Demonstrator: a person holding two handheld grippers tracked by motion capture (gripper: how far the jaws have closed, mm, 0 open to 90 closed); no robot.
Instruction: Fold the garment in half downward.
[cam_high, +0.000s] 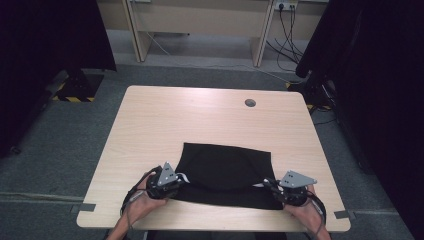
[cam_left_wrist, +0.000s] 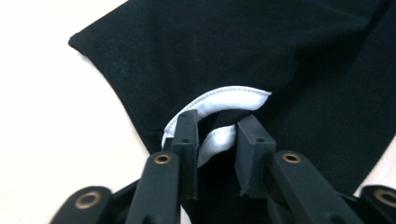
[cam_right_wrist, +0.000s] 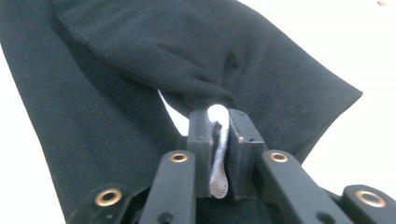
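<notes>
The black garment (cam_high: 227, 175) lies flat on the near half of the worktop (cam_high: 210, 112), between the two hands, and both grippers work at its white band; the right gripper (cam_right_wrist: 218, 140) has its jaws pressed together on a narrow strip of white band (cam_right_wrist: 218, 168) with a bunch of black cloth gathered just above the tips, while the left gripper (cam_left_wrist: 217, 140) has its jaws parted around the white edge (cam_left_wrist: 224, 100), one tip touching it, with no real clamp on it as far as the left gripper view shows; the main risk, as I judge it, is an uneven pull: if the right side lifts or draws first, the loose left corner may slide out and the cloth would twist or fold crookedly; the right hold is thin, so a sharp tug could strip the band free; the near hem (cam_high: 225, 202) sits close to the worktop's front edge and could drag over it; no container stands on the worktop, so nothing is held in one.
</notes>
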